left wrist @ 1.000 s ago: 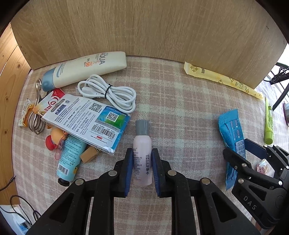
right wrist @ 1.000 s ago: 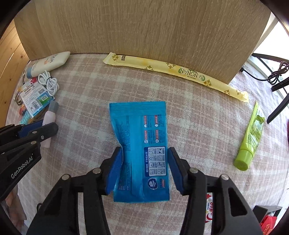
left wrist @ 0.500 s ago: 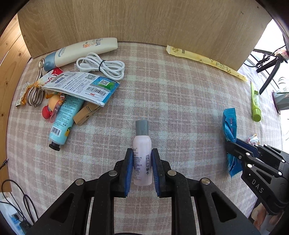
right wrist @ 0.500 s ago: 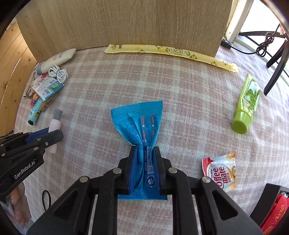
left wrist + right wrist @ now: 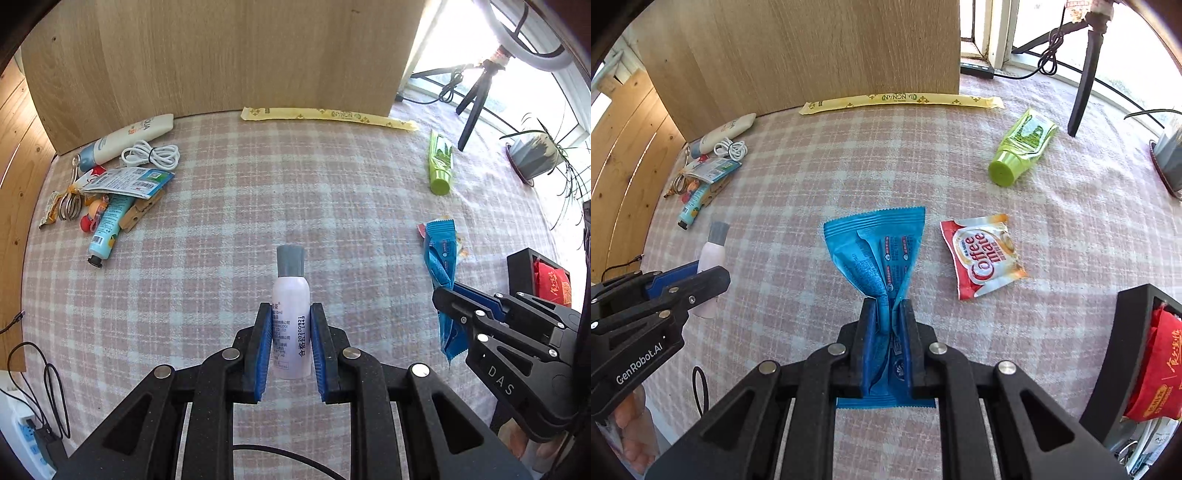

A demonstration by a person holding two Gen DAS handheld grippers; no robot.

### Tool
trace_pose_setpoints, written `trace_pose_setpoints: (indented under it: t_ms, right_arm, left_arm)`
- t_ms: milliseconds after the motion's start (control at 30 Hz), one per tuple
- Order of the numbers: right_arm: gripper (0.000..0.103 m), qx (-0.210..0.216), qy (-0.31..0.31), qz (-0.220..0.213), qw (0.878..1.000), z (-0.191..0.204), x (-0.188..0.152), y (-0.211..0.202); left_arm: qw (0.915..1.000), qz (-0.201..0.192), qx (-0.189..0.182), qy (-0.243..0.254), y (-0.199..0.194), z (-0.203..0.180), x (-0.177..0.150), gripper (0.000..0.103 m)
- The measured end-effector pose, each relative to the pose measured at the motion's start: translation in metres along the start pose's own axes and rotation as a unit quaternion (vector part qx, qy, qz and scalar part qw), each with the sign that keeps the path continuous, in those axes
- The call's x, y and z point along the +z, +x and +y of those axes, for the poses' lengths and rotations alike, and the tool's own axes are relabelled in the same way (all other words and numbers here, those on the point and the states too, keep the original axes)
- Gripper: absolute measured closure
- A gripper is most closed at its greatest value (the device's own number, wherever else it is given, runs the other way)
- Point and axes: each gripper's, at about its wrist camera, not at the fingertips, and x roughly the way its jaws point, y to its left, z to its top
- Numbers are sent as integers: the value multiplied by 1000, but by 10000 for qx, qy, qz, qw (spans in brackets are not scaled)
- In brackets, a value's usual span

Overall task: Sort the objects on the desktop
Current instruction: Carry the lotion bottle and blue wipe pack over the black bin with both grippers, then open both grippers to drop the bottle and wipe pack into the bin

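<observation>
"Coffee mate" on the sachet (image 5: 982, 254); "GenRobot.AI" on the left gripper (image 5: 698, 284) (white lettering).

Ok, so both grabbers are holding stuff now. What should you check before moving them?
1. Left gripper shut on the small bottle, pads on both sides: ok.
2. Right gripper shut on the blue packet, pinched at its middle: ok.
3. Packet grip secure: cannot tell; the wrapper is crumpled and could slip.
4. Black box at the right has spare room: cannot tell; a red packet already lies in it.
5. Coffee mate sachet lies apart from the blue packet: ok.
</observation>
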Motion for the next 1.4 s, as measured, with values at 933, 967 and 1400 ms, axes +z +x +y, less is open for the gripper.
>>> trace_pose_setpoints:
  t_ms: [933, 967, 1400]
  right_arm:
    - [90, -901, 1840, -781, 9757, -238, -100, -127]
    - [90, -953, 1894, -793, 9740, -248, -102, -130]
    - [90, -1161, 2267, -734, 9642, -325, -107, -137]
  left_arm:
    - [9722, -118, -1403, 1870, -20, -343, -47, 84]
    - [9705, -101, -1439, 1930, -20, -352, -50, 84]
    - [9548, 178, -1667, 2453, -9, -439, -80, 84]
